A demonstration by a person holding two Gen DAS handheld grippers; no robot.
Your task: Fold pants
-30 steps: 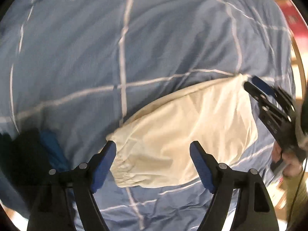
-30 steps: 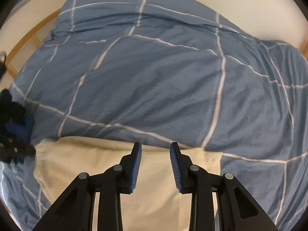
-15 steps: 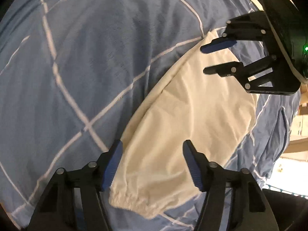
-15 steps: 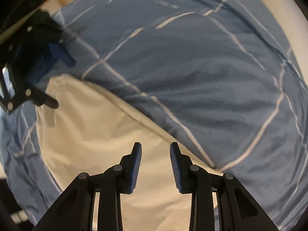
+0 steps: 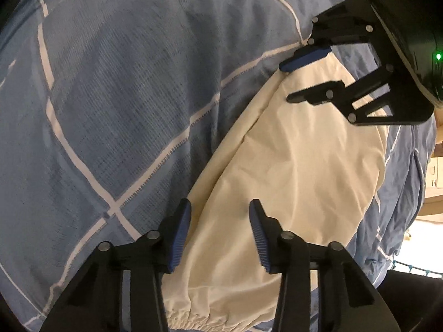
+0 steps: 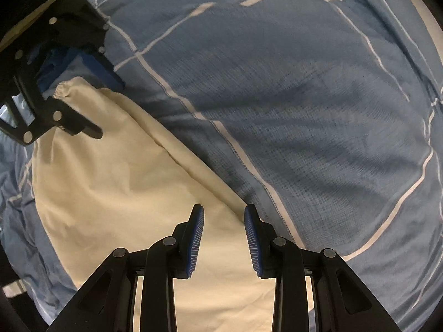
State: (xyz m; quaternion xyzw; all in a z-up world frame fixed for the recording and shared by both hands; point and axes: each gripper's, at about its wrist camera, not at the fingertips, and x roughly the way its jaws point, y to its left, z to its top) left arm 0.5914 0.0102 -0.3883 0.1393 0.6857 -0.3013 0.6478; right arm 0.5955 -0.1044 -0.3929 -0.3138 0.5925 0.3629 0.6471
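1. My left gripper (image 5: 220,235) points steeply down at the elastic-waist end of the pants (image 5: 290,171). Its fingers (image 5: 181,235) are closing with cream cloth between them, but a clear gap remains and the pads do not yet press. One finger sits at the long folded edge, the other over the panel, so the closure should gather that edge.
2. My right gripper (image 6: 224,238) points straight down over the opposite end. Its fingers (image 6: 252,238) stand partly apart and hold nothing; the long edge runs up between them. I judge this straddle lets one squeeze catch all layers.
3. The two grippers address the same long edge at its two ends, presumably so the cloth lifts evenly for the next fold.
4. The pants lie flat on the blue checked duvet (image 6: 318,96) of the bed, already folded to a narrow panel.
5. Risk: the soft duvet may be pinched with the pants.
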